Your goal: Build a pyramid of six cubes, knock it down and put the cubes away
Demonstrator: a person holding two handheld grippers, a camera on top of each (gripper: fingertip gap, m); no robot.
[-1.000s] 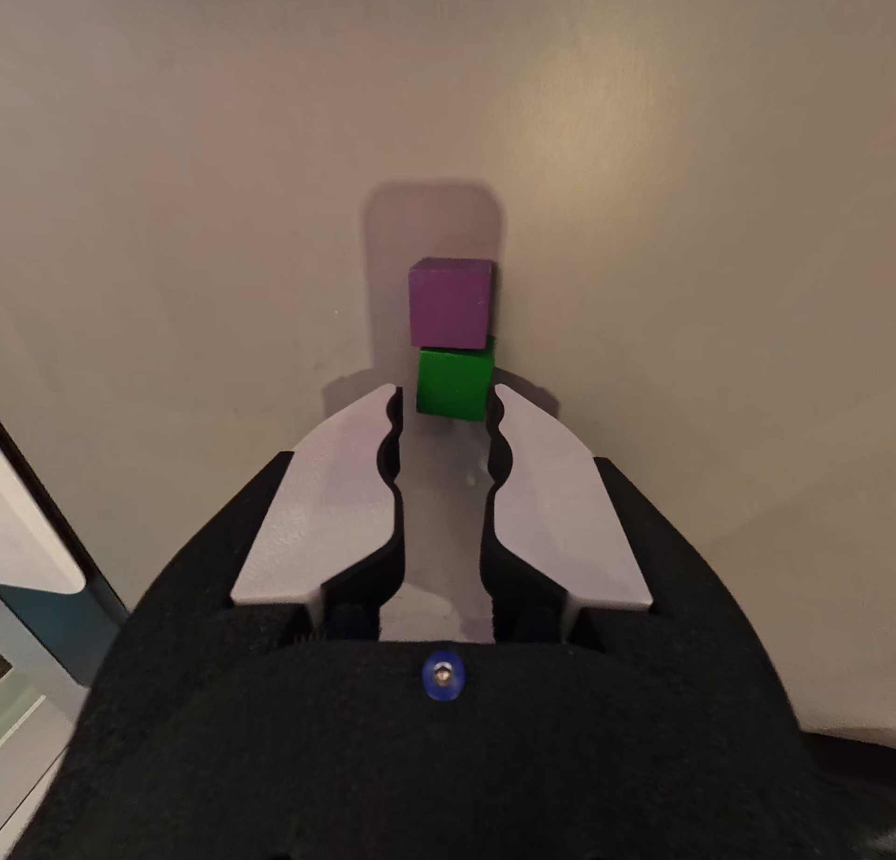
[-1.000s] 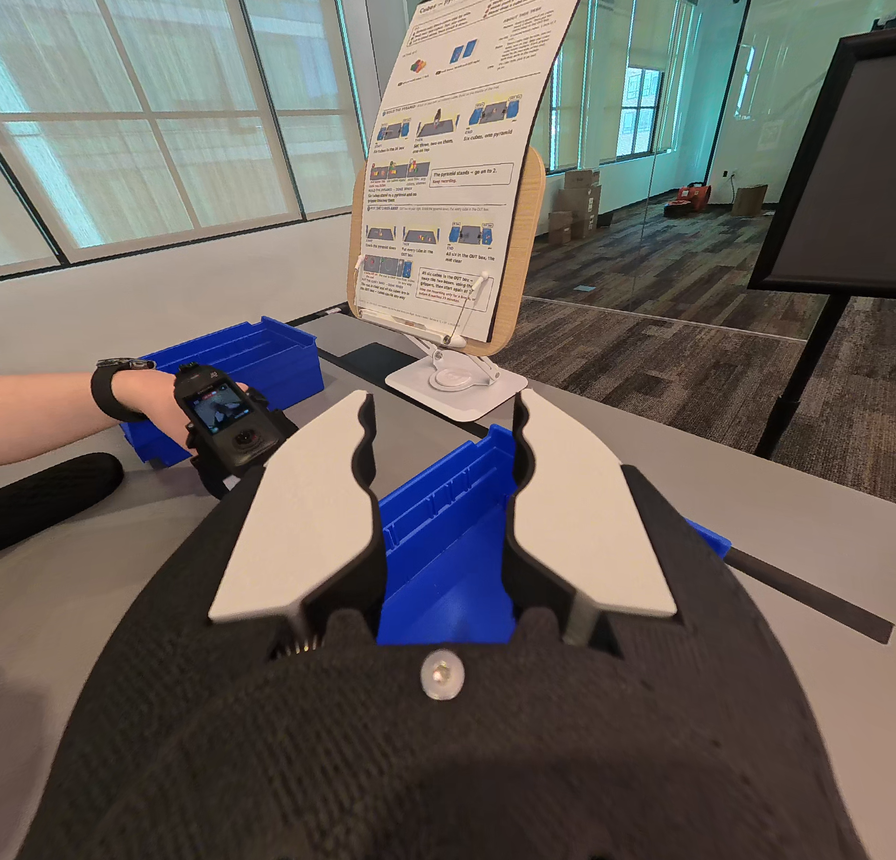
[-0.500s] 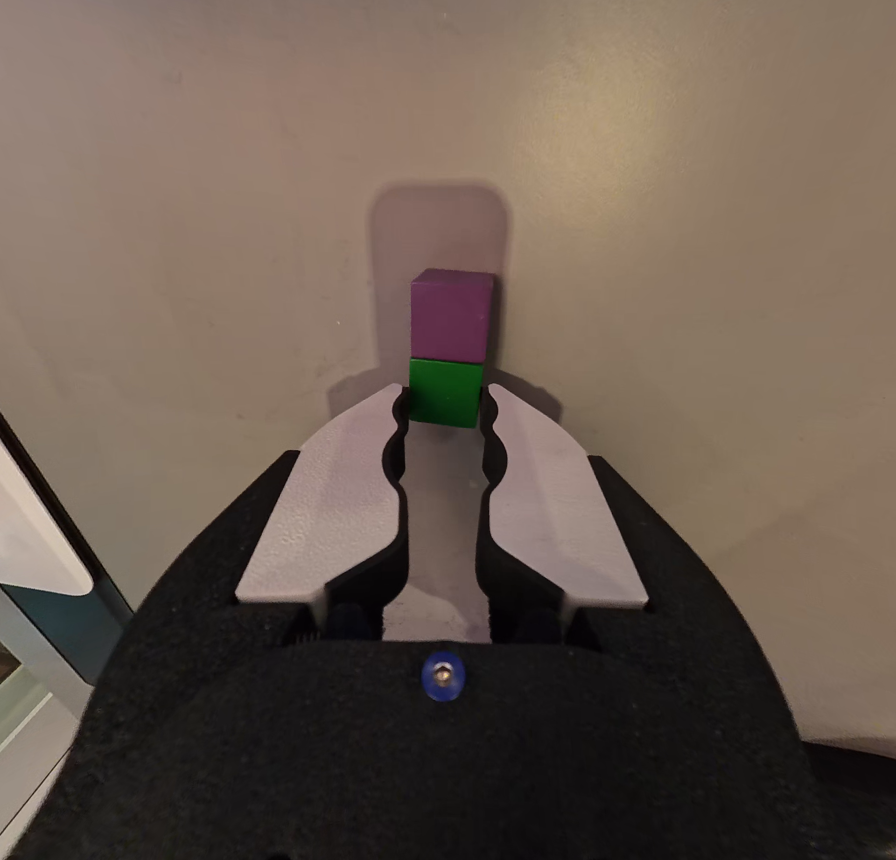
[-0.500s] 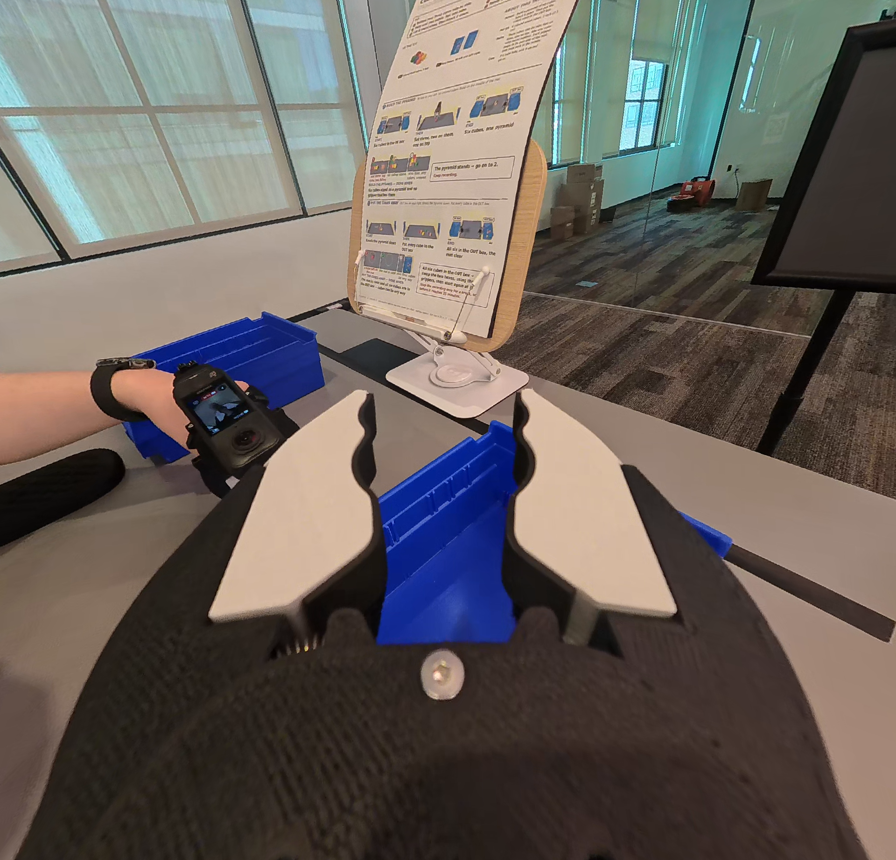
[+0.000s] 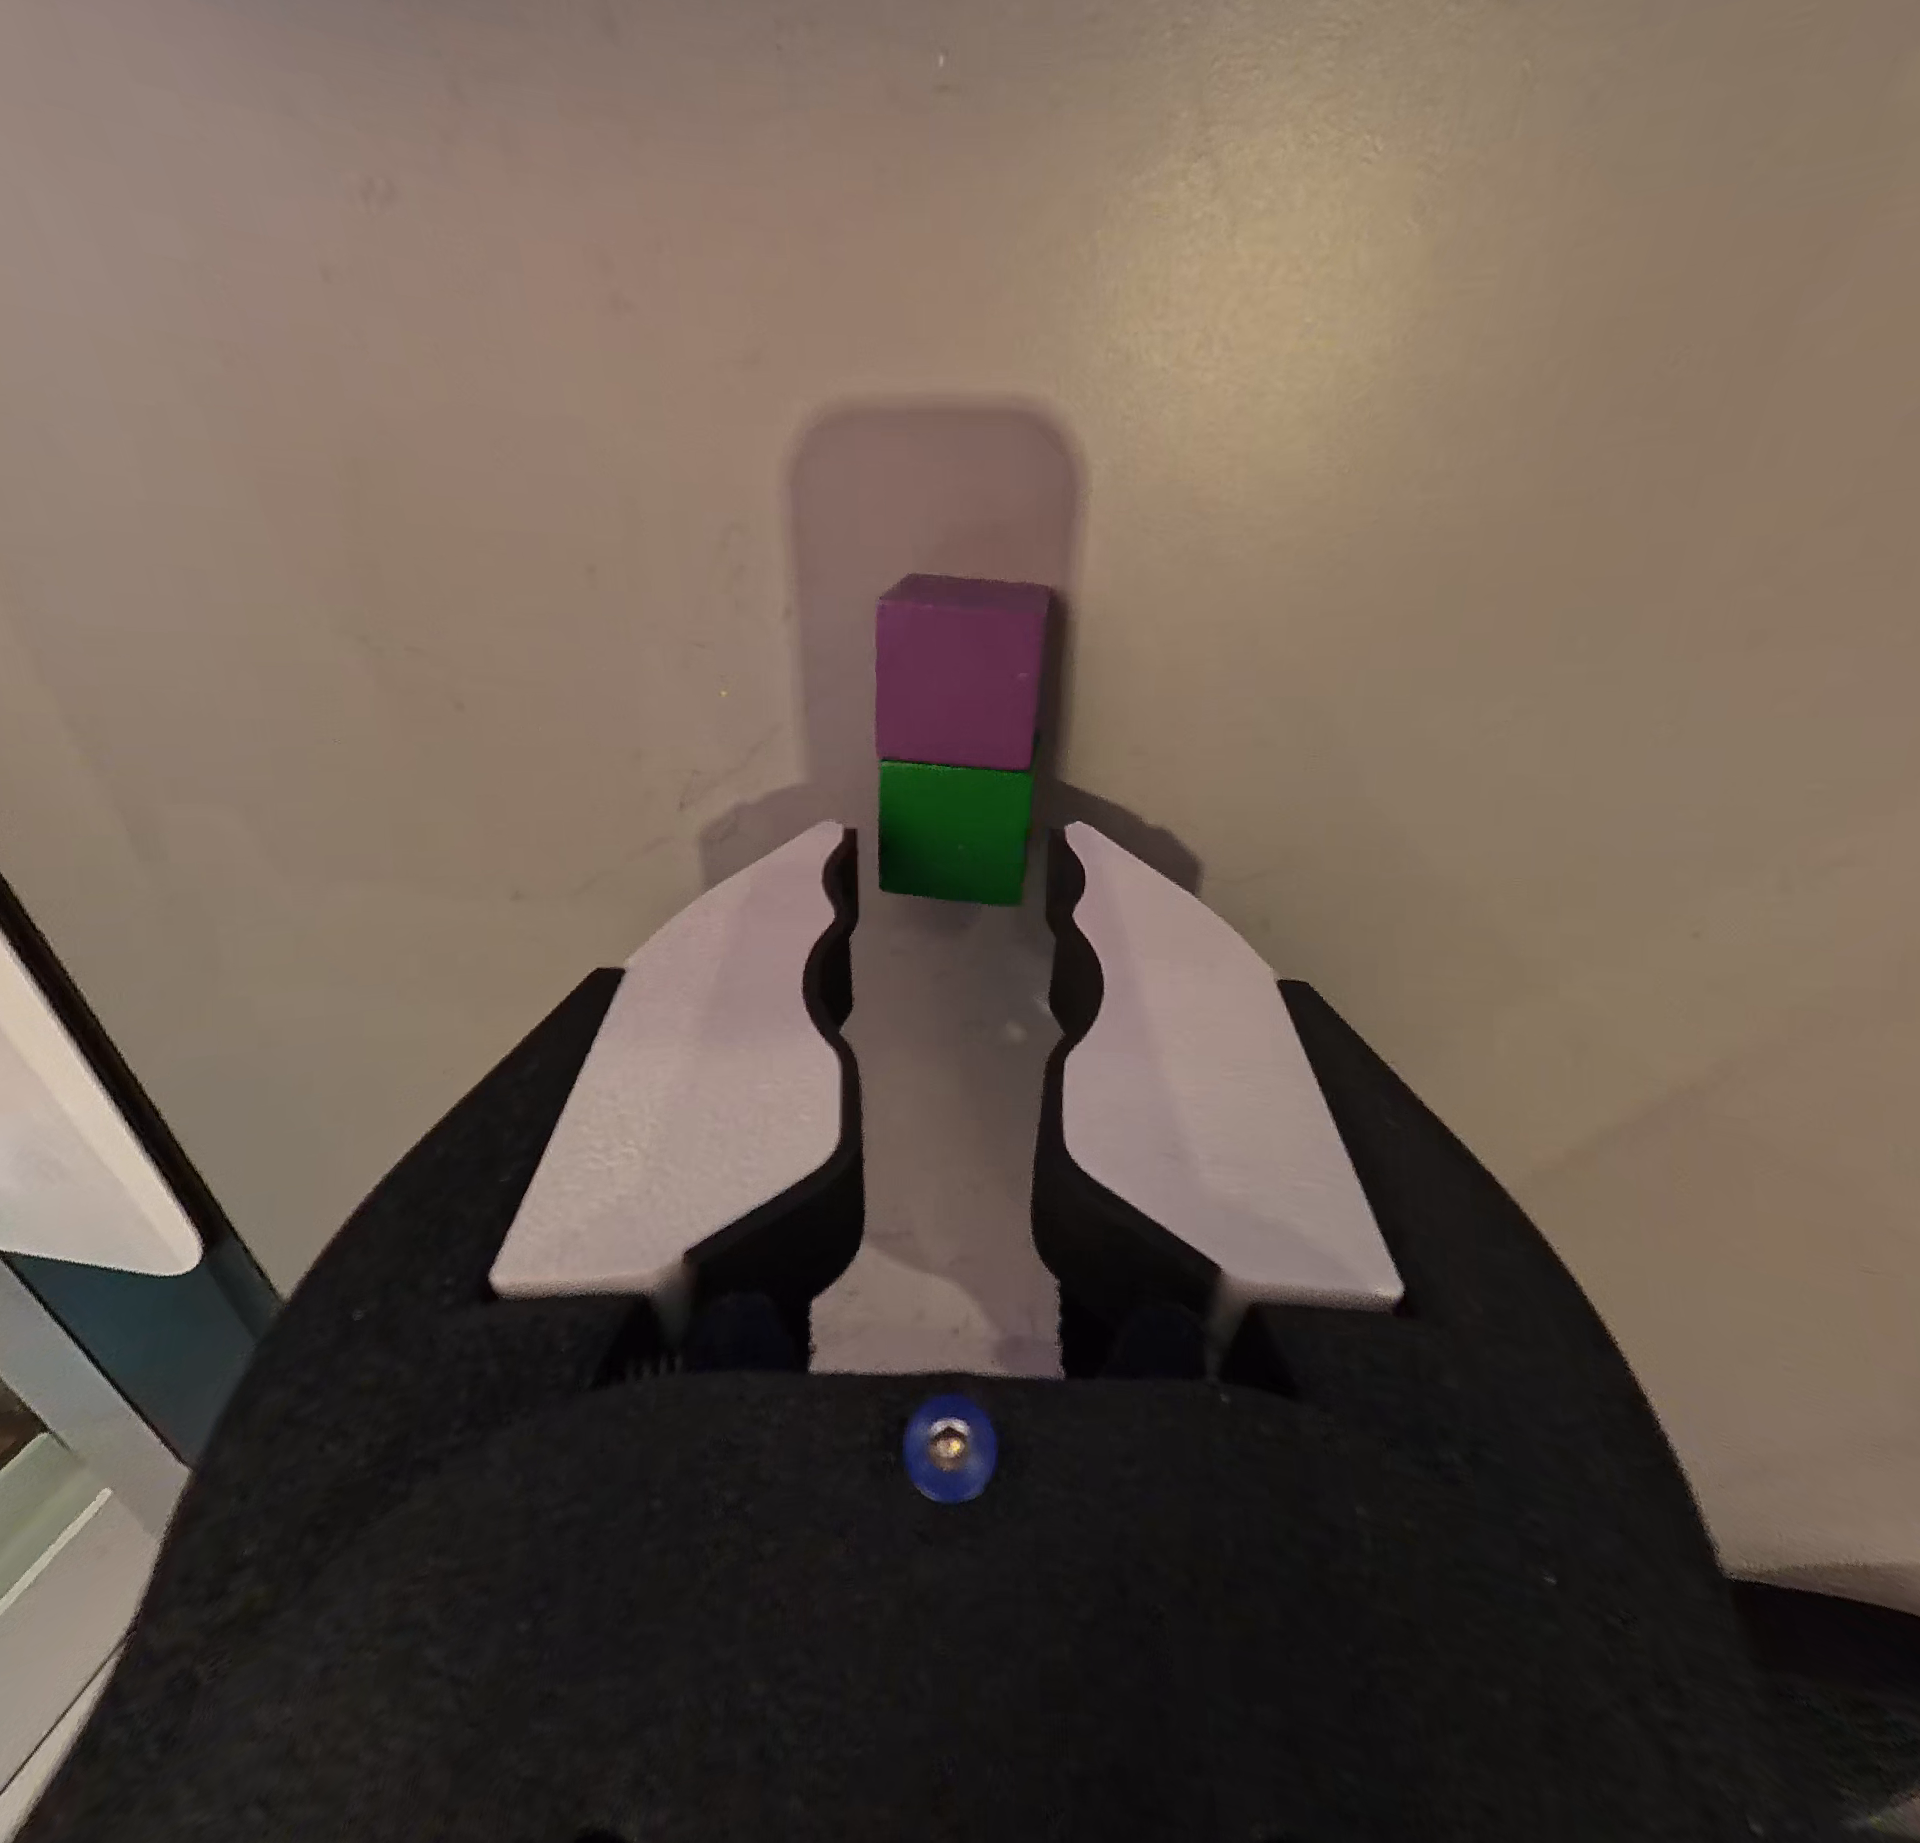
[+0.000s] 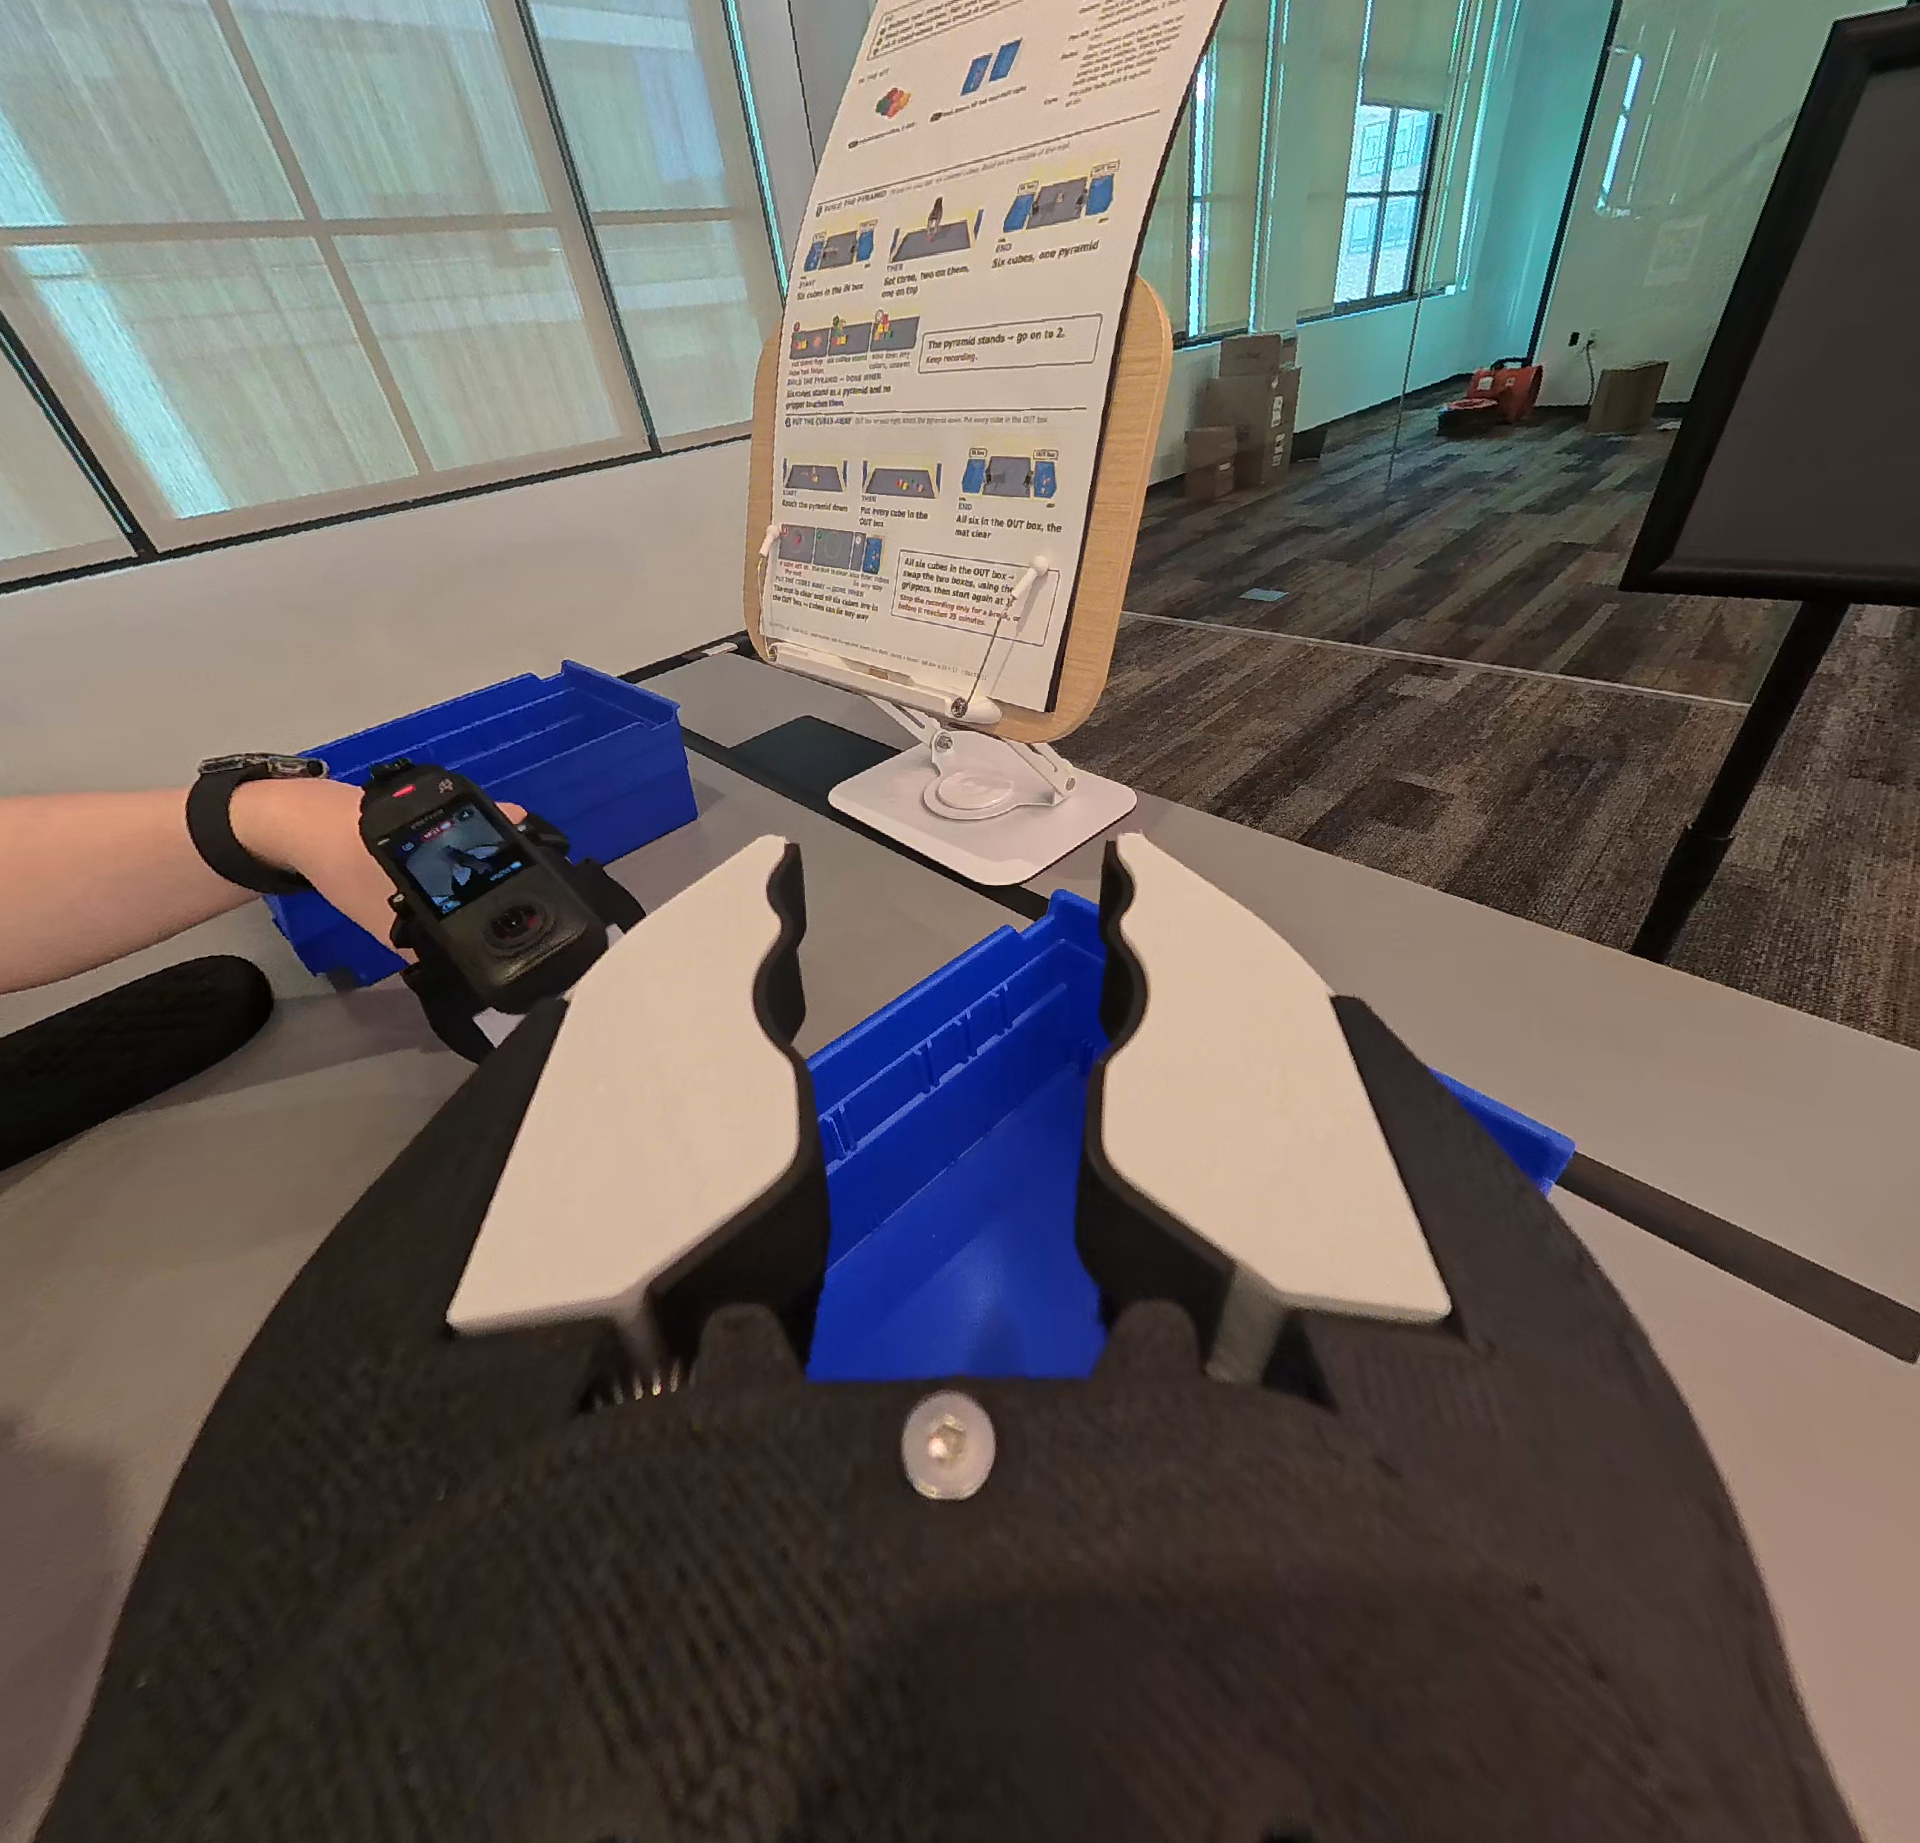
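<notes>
A purple cube (image 5: 958,673) and a green cube (image 5: 954,833) sit face to face on the pale grey table (image 5: 416,443), the purple one at 12 o'clock from the green. Both are matte, sharp-edged and evenly coloured. The left gripper (image 5: 953,848) points down at them, its white fingers (image 5: 717,1045) spread to either side of the green cube with a thin gap showing on each side; whether they touch it cannot be told.

The right gripper (image 6: 951,894) hangs with jaws parted and nothing between them above a blue bin (image 6: 966,1170), whose visible floor is bare. At 10 o'clock from it a person's hand (image 6: 312,848), a black band at the wrist, holds the other tool, its camera (image 6: 473,884) facing back. Behind that hand lies a second blue bin (image 6: 540,744). At 12 o'clock a printed sheet (image 6: 977,339) leans on a wooden stand (image 6: 1127,505) with a white base.
</notes>
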